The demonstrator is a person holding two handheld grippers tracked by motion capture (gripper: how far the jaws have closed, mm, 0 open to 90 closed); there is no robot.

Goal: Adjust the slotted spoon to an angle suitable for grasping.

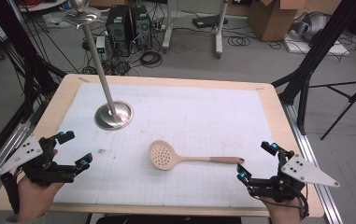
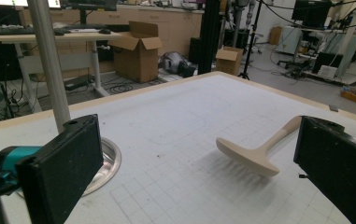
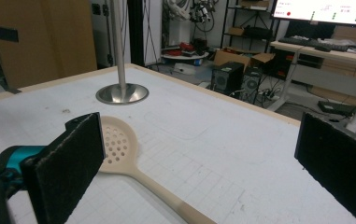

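Observation:
A beige slotted spoon (image 1: pixel 162 155) lies flat on the white grid mat (image 1: pixel 199 116), bowl to the left, handle pointing right. My left gripper (image 1: pixel 76 148) hovers open at the table's front left, well left of the spoon, with nothing between its jaws. At the front right my right gripper (image 1: pixel 257 161) stands open and empty, its nearer fingertip close to the handle's end. In the left gripper view the spoon (image 2: pixel 250 154) lies ahead between the wide-set jaws of the left gripper (image 2: pixel 199 163). In the right gripper view the spoon (image 3: pixel 119 149) sits beside the left jaw of the right gripper (image 3: pixel 201 163).
A steel stand with a round base (image 1: pixel 113 115) and a tall leaning pole rises at the mat's back left; its base (image 2: pixel 103 161) and base (image 3: pixel 122 93) show in both gripper views. The wooden table rim (image 1: pixel 278 112) frames the mat. Computer towers (image 1: pixel 129 23), cables and cardboard boxes stand on the floor beyond.

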